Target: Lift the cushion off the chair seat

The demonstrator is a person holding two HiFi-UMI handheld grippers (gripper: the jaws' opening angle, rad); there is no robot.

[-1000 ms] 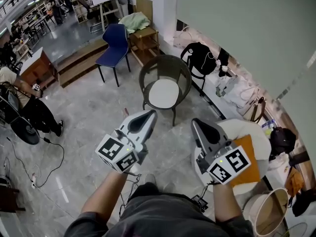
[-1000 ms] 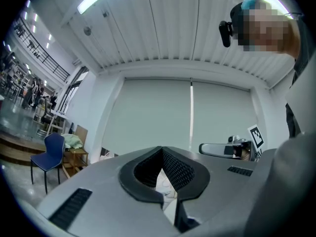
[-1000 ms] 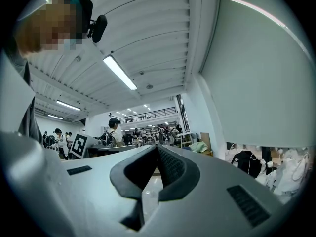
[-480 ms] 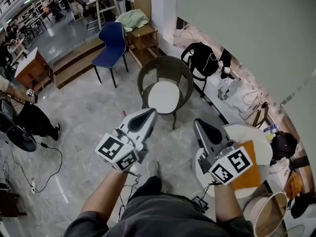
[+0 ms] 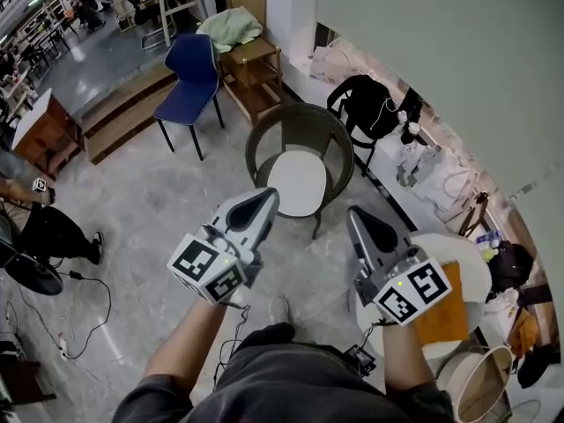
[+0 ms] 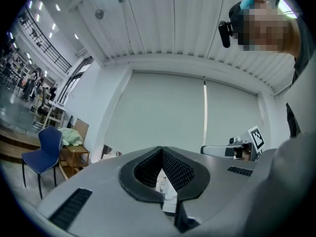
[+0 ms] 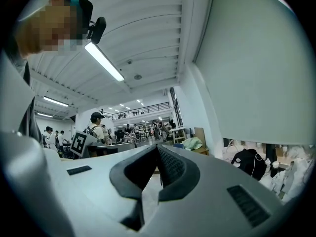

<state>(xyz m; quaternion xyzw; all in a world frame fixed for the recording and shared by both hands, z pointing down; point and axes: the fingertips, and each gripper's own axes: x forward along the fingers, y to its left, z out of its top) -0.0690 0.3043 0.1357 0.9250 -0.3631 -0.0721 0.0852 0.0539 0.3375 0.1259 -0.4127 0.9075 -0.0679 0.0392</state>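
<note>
A round white cushion [image 5: 297, 181] lies on the seat of a dark wicker tub chair [image 5: 300, 113] in the middle of the head view. Both grippers are held level in front of the person and point at the chair. My left gripper [image 5: 270, 195] is shut and empty, its tip just short of the cushion's near left edge in the picture. My right gripper [image 5: 353, 211] is also shut and empty, a little to the right of the chair. In the gripper views the left gripper [image 6: 162, 148] and the right gripper [image 7: 157, 145] show jaws closed at the tips; the chair is hidden behind them.
A blue chair [image 5: 189, 82] and a wooden side table [image 5: 251, 60] with a green cloth stand behind the wicker chair. A black bag [image 5: 366, 104] and other bags line the wall at right. A round white table [image 5: 463, 258] and a basket [image 5: 480, 382] stand at lower right. Cables [image 5: 79, 307] cross the floor.
The person has walked toward the wicker chair, carrying both grippers forward; the chair and cushion sit nearer and larger now. Both jaws stay shut.
</note>
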